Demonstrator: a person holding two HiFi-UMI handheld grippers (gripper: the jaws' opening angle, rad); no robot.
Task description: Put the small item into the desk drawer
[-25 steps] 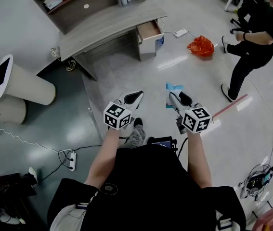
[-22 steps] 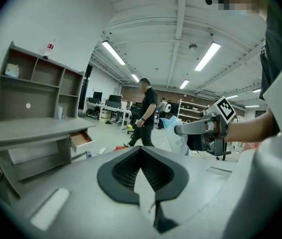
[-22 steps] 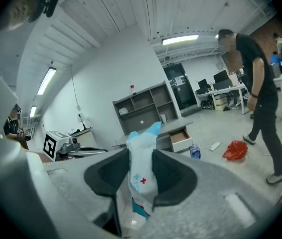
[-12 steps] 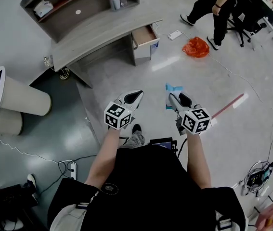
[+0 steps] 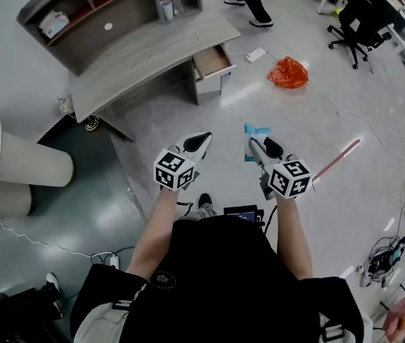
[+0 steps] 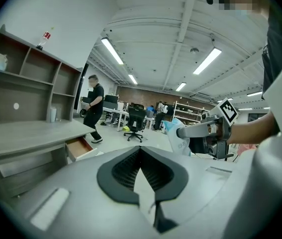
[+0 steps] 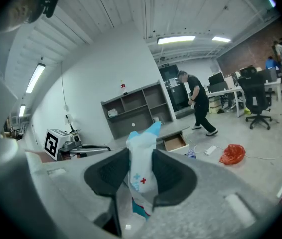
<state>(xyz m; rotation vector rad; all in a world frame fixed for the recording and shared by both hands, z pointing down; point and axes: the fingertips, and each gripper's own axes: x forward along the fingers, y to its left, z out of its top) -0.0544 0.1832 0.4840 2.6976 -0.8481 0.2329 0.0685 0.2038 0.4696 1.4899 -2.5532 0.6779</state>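
Between the jaws of the right gripper (image 7: 141, 154) stands the small packet (image 7: 143, 136), white and blue. Both pads clench its lower part, its long axis runs along the jaws, and its top sticks out beyond the tips. The open drawer (image 7: 174, 143) of the desk (image 5: 145, 52) lies ahead of these jaws and a little to their right, well apart from them, with bare floor between. It is pulled out toward the jaws, so its open top is free from above. The left gripper (image 5: 201, 143) is just beside the right one, on its left. Its jaws are pressed together at the tips and nothing is between them. Both forearms reach forward from the body, almost parallel, and the two grippers point toward the desk. The two grippers seem about equally far from the drawer, but only the right one carries the packet, so I judge that the coming move belongs to it: first a long carry forward, then lowering the packet into the drawer from above.
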